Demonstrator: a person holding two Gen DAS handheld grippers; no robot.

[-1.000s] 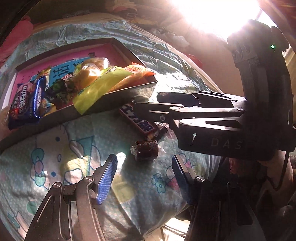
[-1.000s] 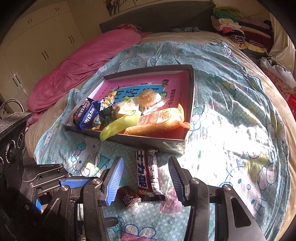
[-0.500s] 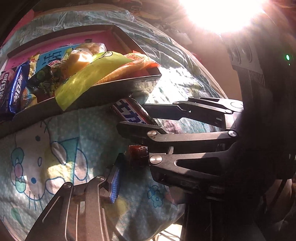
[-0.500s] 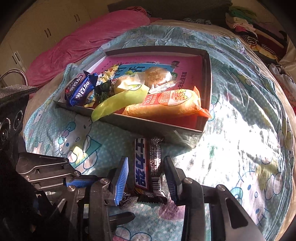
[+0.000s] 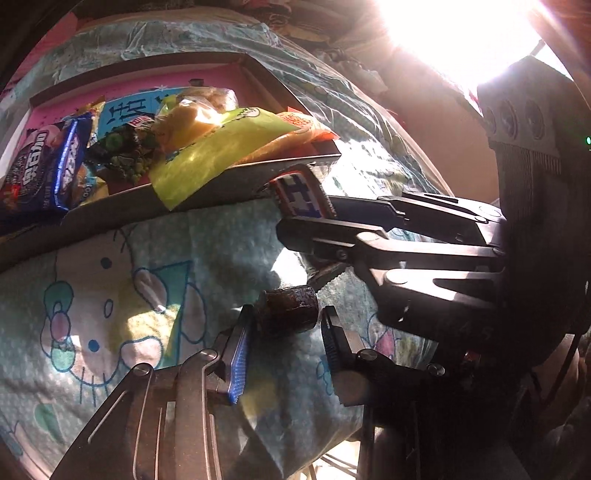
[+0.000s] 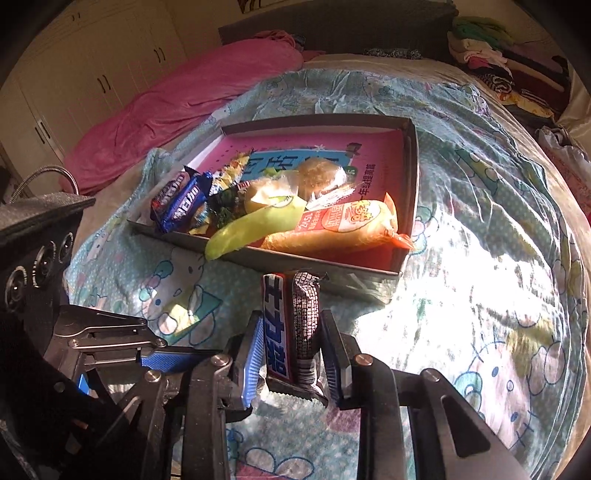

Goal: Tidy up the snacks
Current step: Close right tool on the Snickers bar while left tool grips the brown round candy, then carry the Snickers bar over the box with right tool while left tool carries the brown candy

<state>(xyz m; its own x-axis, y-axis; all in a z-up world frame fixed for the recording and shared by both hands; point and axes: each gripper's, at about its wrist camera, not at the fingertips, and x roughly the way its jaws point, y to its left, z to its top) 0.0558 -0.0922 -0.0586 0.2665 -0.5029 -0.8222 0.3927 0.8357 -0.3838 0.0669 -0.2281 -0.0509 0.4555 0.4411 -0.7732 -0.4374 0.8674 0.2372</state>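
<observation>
A chocolate bar [image 6: 290,332] in a dark wrapper sits between the fingers of my right gripper [image 6: 291,350], which is shut on it, tilted up off the bedspread; it also shows in the left wrist view [image 5: 299,195]. A small dark brown wrapped candy [image 5: 290,310] is held between the blue pads of my left gripper [image 5: 286,332], which is shut on it. A shallow grey box [image 6: 412,173] with a pink floor lies beyond, holding several snack packets: a blue cookie pack [image 6: 183,201], a yellow-green packet [image 6: 255,225] and an orange packet [image 6: 343,225].
Everything lies on a bed with a teal cartoon-print bedspread [image 6: 480,258]. A pink blanket [image 6: 177,107] lies at the back left. Folded clothes [image 6: 498,55] are piled at the back right. Strong sunlight glares in the left wrist view [image 5: 454,33].
My right gripper closed on the chocolate bar and lifted its front end. My left gripper moved up to the brown candy and closed on it.
</observation>
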